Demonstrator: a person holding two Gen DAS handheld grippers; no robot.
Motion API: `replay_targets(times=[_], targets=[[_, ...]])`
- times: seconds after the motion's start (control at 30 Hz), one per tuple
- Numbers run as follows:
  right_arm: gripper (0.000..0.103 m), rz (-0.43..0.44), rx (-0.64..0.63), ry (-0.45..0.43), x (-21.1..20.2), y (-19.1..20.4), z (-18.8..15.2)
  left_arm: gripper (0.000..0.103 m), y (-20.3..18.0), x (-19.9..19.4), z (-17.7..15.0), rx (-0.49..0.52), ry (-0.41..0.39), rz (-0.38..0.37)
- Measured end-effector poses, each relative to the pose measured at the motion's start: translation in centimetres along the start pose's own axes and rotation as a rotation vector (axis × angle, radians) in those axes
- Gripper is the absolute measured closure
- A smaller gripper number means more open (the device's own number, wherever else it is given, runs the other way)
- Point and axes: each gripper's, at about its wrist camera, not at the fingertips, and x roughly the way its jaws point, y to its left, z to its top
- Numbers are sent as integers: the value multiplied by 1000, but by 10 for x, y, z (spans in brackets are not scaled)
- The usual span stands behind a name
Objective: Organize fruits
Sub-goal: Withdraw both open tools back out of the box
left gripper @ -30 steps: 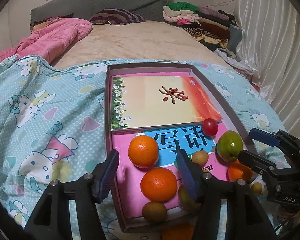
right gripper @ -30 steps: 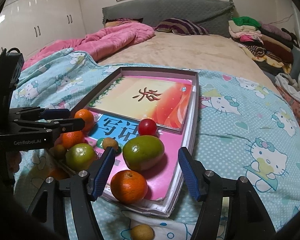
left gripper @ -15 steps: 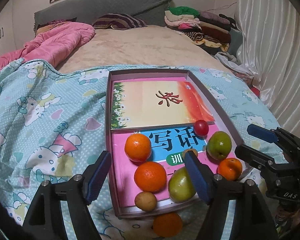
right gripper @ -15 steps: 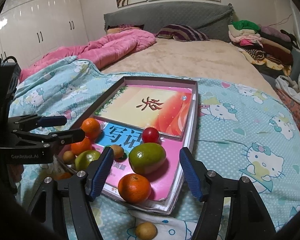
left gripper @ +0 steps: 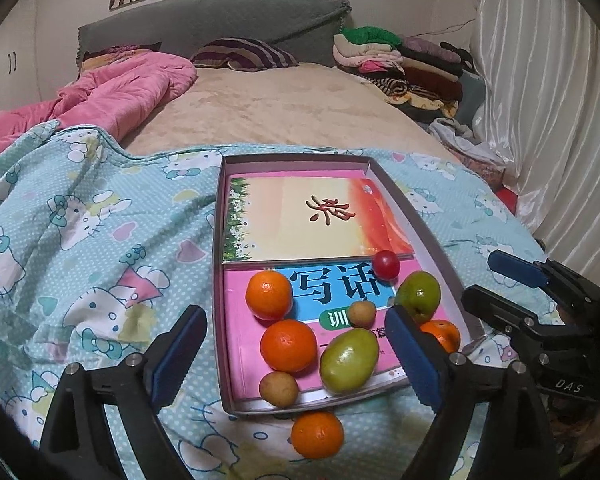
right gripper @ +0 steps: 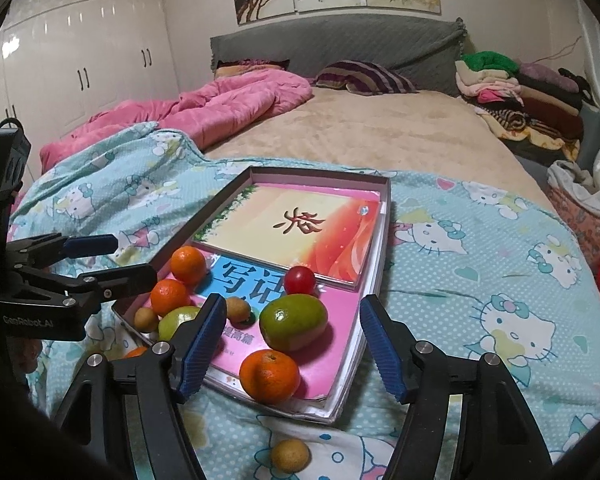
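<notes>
Hiding orange point(left gripper: 440, 334) partly: left claw point(left gripper: 296, 354).

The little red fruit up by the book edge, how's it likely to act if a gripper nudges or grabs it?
The red fruit looks round and glossy, so it would probably roll on the smooth pink book cover and may slip between pads. It is small and probably thin-skinned, so a hard squeeze might burst it.

A cat-print turquoise bedsheet point(left gripper: 100, 248) covers the near part of the bed, with a rumpled pink quilt point(left gripper: 116, 96) behind it at left. A striped pillow point(right gripper: 364, 76) lies against the grey headboard point(right gripper: 340, 44). Folded clothes point(right gripper: 516, 84) are stacked at right. White wardrobe doors point(right gripper: 84, 64) line the left wall; pale curtains point(left gripper: 548, 92) hang at right.
</notes>
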Motion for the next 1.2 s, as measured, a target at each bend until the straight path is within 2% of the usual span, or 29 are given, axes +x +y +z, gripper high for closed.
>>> replay_targets(times=[0.23,0.57,0.93,1.2], targets=[[28,-1,4,-13,-9,-1,-1,12,-2,-12,-5,-1,-13,-12],[27,-4,16,-1,-16,-5,-13,12,0,-23,-15,-10,-17,-28],[27,-19,-59,11,-26,17,-31,12,-5,-33,-33,17,-34,8],[27,-11,-70,-1,-31,25,-33,12,-9,-33,-44,32,-19,-7]])
